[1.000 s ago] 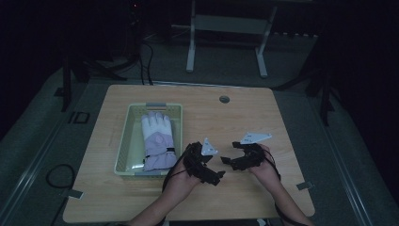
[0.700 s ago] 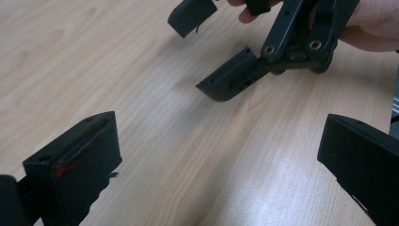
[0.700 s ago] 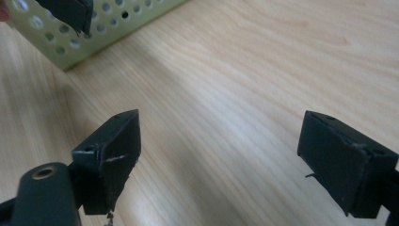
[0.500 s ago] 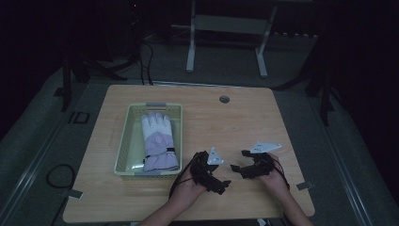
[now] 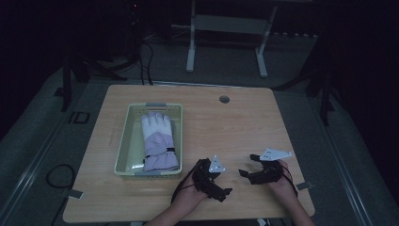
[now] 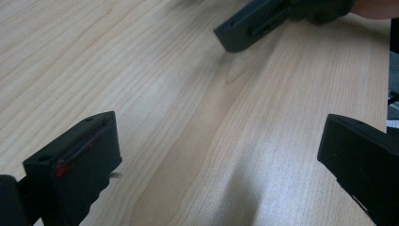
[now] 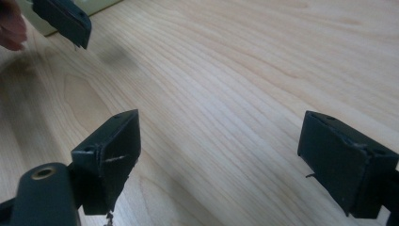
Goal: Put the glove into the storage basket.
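we hold both grippers low over the near edge of the wooden table (image 5: 244, 122). our left gripper (image 5: 217, 184) has its jaws spread wide with bare wood between them, and our right gripper (image 5: 248, 165) is the same, jaws wide apart and holding nothing. the two point toward each other, near but not touching. the glove (image 5: 157, 141) lies flat in the pale green basket (image 5: 123, 141), just left of our left gripper.
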`<state>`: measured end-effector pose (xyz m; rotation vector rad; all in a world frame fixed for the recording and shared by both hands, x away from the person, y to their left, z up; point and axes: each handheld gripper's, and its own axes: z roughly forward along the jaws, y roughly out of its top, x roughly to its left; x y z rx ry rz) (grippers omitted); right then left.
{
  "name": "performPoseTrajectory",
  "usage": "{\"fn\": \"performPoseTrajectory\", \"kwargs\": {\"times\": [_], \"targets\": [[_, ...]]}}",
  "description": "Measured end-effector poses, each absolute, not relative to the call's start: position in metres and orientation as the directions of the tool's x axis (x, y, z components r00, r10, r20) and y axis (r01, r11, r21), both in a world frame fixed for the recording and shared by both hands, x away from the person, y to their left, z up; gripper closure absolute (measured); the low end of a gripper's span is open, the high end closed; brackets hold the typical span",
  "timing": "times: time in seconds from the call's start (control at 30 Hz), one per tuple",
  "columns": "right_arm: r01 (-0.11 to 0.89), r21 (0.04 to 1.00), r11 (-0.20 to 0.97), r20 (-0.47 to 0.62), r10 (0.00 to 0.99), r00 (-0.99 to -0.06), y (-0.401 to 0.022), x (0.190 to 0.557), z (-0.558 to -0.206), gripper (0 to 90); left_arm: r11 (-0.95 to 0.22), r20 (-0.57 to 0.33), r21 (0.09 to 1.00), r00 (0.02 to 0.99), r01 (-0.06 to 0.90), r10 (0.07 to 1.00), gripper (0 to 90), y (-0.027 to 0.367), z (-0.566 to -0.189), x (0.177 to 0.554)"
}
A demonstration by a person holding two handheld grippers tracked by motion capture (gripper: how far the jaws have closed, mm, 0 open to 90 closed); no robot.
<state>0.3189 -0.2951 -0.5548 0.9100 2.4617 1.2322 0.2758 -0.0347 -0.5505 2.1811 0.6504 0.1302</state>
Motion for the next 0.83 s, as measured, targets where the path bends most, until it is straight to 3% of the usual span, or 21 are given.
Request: {"fn": "performPoseTrajectory", "kwargs": {"times": [0.83], "targets": [[0.397,0.794,0.460,0.001,0.653,-0.757,-0.310,0.308,-0.560,13.7,-0.492,-0.129,0.782,0.871,0.384,0.475,0.0,-0.039,-0.565,0.266]]}}
